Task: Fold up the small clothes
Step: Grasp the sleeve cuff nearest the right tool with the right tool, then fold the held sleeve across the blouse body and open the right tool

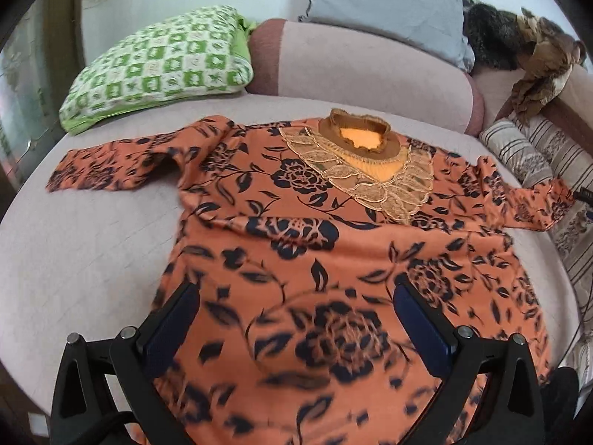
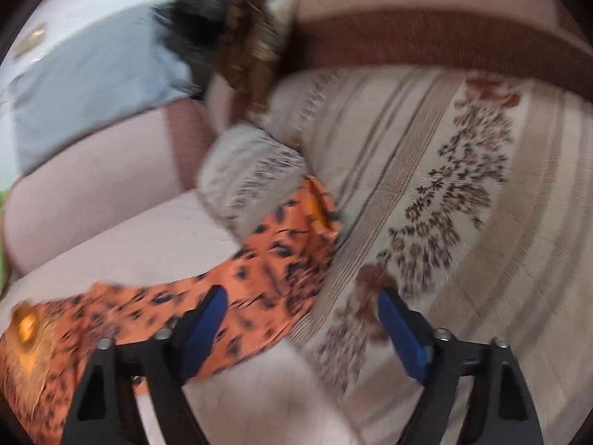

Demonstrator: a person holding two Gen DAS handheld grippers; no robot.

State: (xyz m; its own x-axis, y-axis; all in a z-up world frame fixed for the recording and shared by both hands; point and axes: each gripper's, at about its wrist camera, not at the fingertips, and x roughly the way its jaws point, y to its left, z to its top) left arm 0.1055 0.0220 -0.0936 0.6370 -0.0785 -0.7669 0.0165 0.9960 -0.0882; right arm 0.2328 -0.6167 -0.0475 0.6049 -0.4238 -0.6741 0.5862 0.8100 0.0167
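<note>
Orange floral top lies spread flat on the bed, collar at the far end, both sleeves out to the sides. Left hand-held gripper hovers over its lower body, jaws wide, holding nothing. Right hand-held gripper also wide and empty; one sleeve lies ahead and left of it, cuff against a striped cushion. Right view blurred.

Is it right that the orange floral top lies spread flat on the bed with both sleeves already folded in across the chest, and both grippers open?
Not quite. The left wrist view shows the orange floral top with both sleeves still stretched outward, not folded in. The left gripper and right gripper are indeed open.
</note>
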